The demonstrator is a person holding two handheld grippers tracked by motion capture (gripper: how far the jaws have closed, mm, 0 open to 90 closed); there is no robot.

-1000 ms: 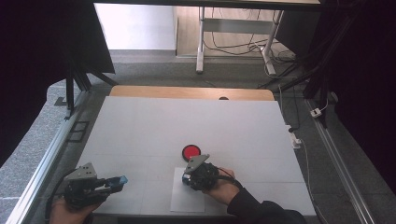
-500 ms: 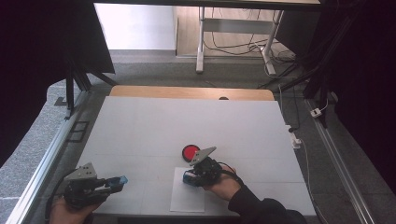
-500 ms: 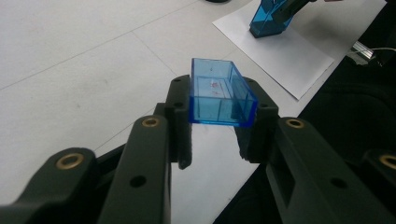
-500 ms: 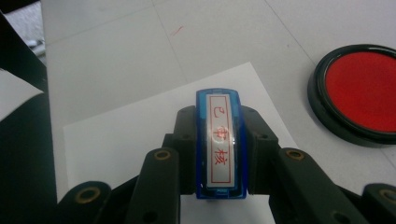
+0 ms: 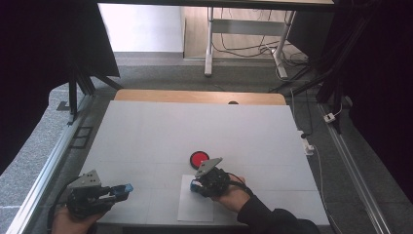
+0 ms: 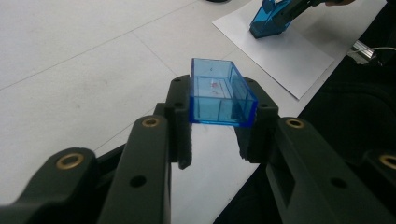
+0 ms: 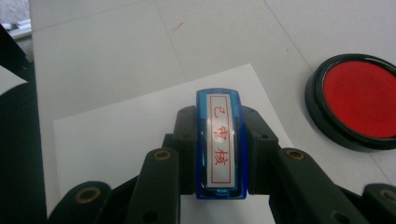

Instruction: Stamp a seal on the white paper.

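Blue stamp (image 7: 219, 144) pinched in my right gripper (image 7: 218, 154), its cap (image 6: 219, 93) in my left gripper (image 6: 212, 126).
Red ink pad (image 7: 357, 107) sits at two o'clock, white paper (image 7: 130, 140) beneath.

table (image 5: 195, 131) far half lies open; red ink pad (image 5: 199, 158) sits mid-table.

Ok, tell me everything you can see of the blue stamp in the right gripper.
The blue stamp is a narrow, translucent blue plastic block with a white label bearing red characters inside a red frame. The right gripper clamps it by its two long sides. It hangs over the white paper sheet, near that sheet's far edge, with the red ink pad lying close by.
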